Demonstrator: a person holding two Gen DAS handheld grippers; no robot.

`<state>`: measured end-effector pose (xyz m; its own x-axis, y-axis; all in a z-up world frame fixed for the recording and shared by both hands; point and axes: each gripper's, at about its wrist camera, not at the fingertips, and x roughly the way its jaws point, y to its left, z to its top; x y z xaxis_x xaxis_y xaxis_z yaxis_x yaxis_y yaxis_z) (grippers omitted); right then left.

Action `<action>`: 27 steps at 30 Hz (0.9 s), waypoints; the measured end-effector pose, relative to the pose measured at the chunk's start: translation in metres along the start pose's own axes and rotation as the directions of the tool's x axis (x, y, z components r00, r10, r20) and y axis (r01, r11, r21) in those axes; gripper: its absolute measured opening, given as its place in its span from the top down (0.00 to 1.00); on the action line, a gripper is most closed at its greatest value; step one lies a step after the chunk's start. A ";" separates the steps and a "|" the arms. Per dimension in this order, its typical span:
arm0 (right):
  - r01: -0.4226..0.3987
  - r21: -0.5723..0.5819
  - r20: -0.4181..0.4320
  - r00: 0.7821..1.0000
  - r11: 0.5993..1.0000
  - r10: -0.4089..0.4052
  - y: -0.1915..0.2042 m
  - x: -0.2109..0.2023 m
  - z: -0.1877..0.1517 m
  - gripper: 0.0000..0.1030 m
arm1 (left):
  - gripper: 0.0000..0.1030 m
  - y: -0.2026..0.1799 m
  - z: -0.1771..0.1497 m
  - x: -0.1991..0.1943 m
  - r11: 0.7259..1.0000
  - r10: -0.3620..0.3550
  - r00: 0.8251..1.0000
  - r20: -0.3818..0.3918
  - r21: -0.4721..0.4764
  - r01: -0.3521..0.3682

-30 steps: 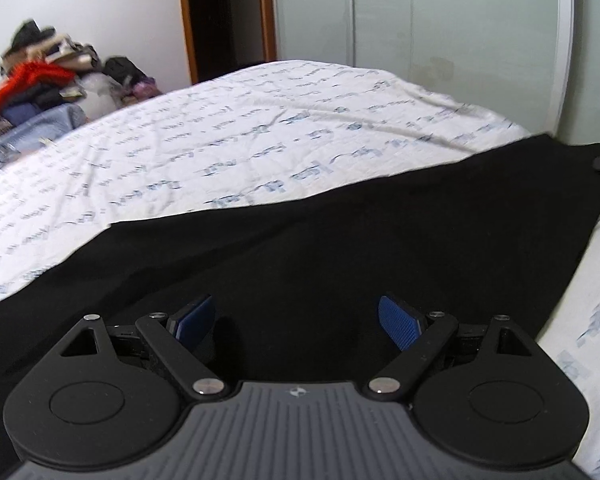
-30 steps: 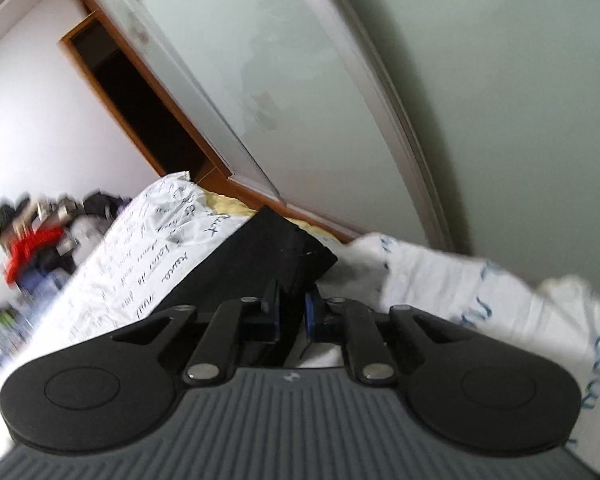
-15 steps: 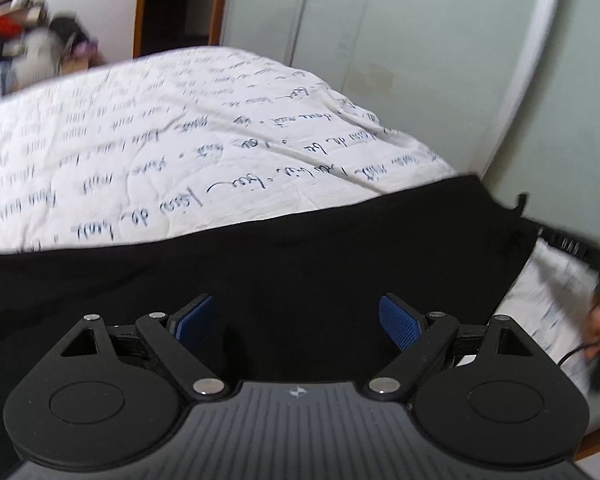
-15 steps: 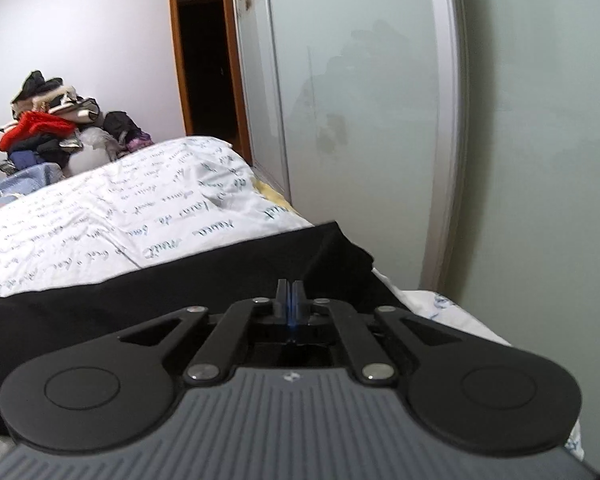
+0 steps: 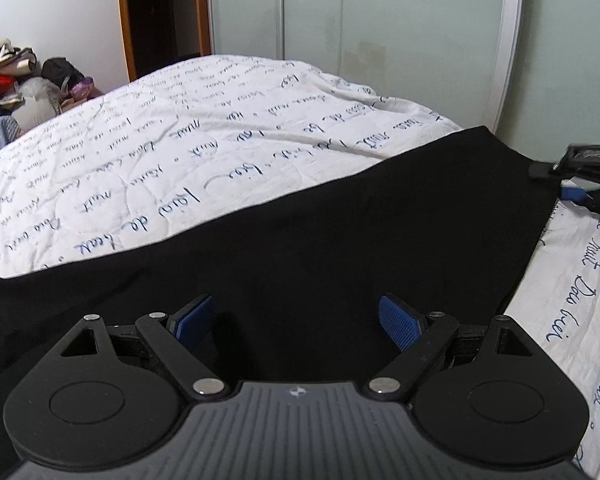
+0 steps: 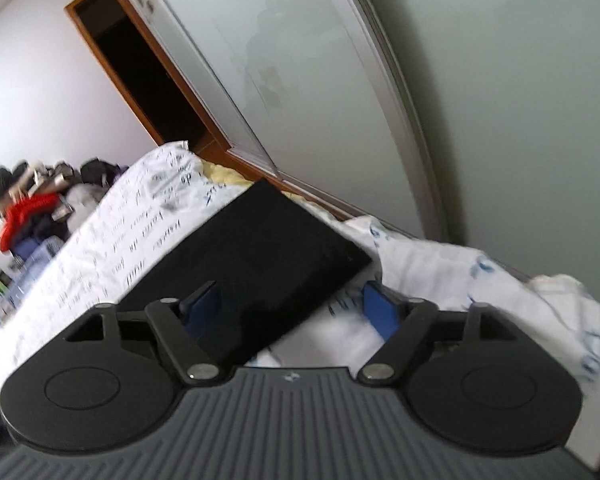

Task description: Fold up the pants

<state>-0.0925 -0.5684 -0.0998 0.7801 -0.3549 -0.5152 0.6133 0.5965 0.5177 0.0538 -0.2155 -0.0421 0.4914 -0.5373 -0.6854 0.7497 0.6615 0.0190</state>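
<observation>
The black pants (image 5: 340,232) lie flat across the white bed with blue handwriting print (image 5: 180,140). My left gripper (image 5: 296,320) is open and empty, hovering low over the middle of the pants. My right gripper (image 6: 290,306) is open and empty over the end of the pants (image 6: 260,248), near their front corner. It also shows in the left wrist view (image 5: 588,176) at the right edge, beside the far corner of the pants.
Frosted sliding wardrobe doors (image 5: 380,20) stand right behind the bed. An open dark doorway with a wooden frame (image 5: 164,16) is at the back left. A pile of clothes (image 5: 12,76) sits beyond the bed's left side. The bed's edge (image 6: 480,280) is close on the right.
My right gripper was shut on the end of the pants and has opened and let go. The pants' end now lies flat on the bed. My left gripper stayed open and swung around.
</observation>
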 end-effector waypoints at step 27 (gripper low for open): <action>0.050 -0.913 0.069 0.997 0.404 0.031 0.176 -0.018 -0.148 0.70 | 0.13 0.056 0.008 0.006 0.885 -0.228 0.974 0.003 -0.416 0.208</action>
<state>-0.0173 -0.3503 -0.1004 0.8057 -0.3846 -0.4505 0.1742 0.8807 -0.4405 0.1024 -0.1860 -0.0389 0.3090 -0.6753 -0.6697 0.5815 0.6914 -0.4289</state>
